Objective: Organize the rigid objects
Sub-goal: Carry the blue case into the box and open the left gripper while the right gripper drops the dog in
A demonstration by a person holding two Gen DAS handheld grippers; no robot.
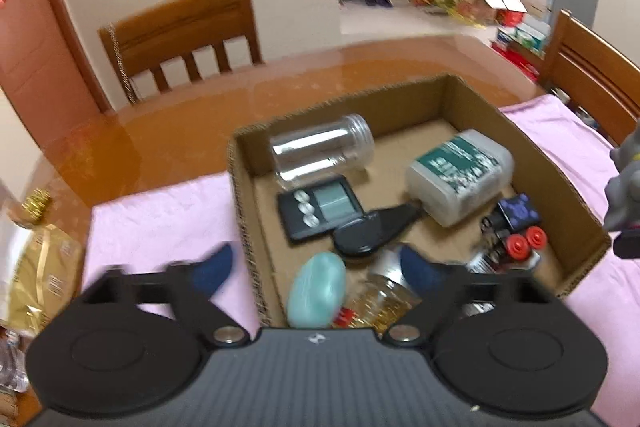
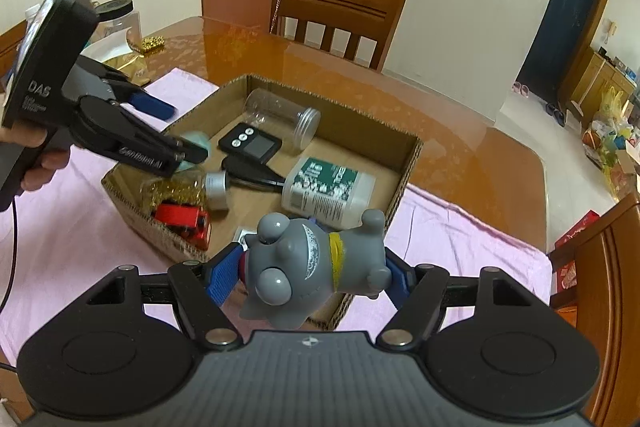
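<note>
My right gripper [image 2: 312,279] is shut on a grey toy figure [image 2: 304,251] with bulging eyes and a yellow collar, held above the near corner of the cardboard box [image 2: 320,99]. The same toy [image 1: 624,179] shows at the right edge of the left wrist view. My left gripper [image 1: 318,269] is open above the box's [image 1: 400,95] near-left side, nothing between its blue pads. Under it lie a mint egg-shaped object [image 1: 318,291] and a jar of gold bits [image 1: 384,295]. A hand holds the left gripper [image 2: 180,131] over the box.
The box also holds a clear jar [image 1: 320,151], a black scale [image 1: 320,207], a white bottle with a green label [image 1: 460,175], a flat black tool [image 1: 372,231] and a red toy [image 2: 182,219]. It sits on a pink cloth [image 1: 160,211] on a wooden table [image 1: 180,115]. Chairs [image 1: 180,31] stand around.
</note>
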